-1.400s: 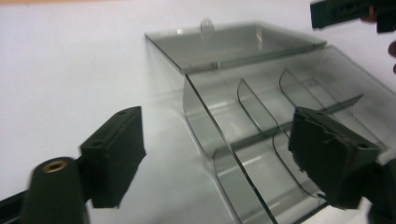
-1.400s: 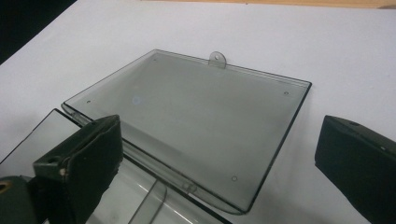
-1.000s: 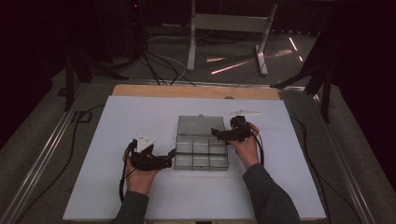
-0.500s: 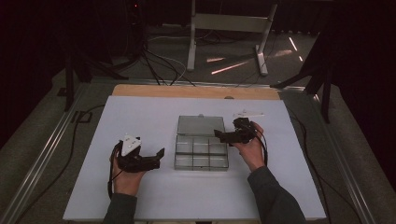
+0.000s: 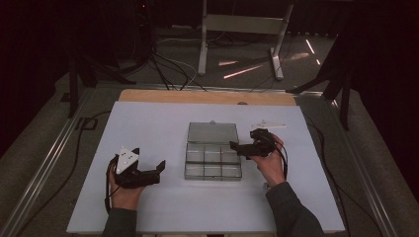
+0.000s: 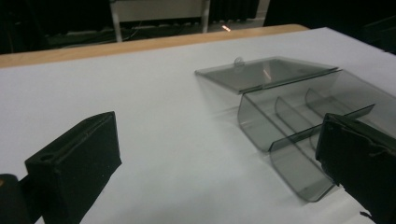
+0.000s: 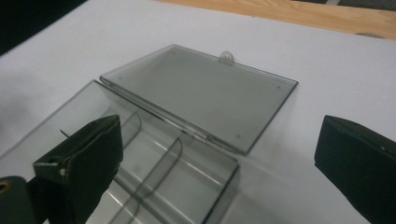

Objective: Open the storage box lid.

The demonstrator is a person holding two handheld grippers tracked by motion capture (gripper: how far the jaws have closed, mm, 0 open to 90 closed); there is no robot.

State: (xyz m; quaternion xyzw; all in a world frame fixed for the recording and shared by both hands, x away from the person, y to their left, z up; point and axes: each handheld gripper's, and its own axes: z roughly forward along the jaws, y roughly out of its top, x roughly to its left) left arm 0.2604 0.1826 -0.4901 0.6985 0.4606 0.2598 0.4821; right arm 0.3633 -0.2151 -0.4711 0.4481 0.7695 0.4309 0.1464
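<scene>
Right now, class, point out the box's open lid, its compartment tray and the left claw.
open lid [image 7: 201,98], right gripper view, middle of the flat panel.
compartment tray [image 5: 212,163], high view, centre divider area.
left claw [image 5: 159,170], high view, between its open fingertips.

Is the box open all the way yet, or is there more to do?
Opening looks done: the clear compartment box has its lid folded flat on the table. Nothing is in hand; the left gripper and right gripper are both open and empty. The compartments look empty, so any filling is still left.
</scene>
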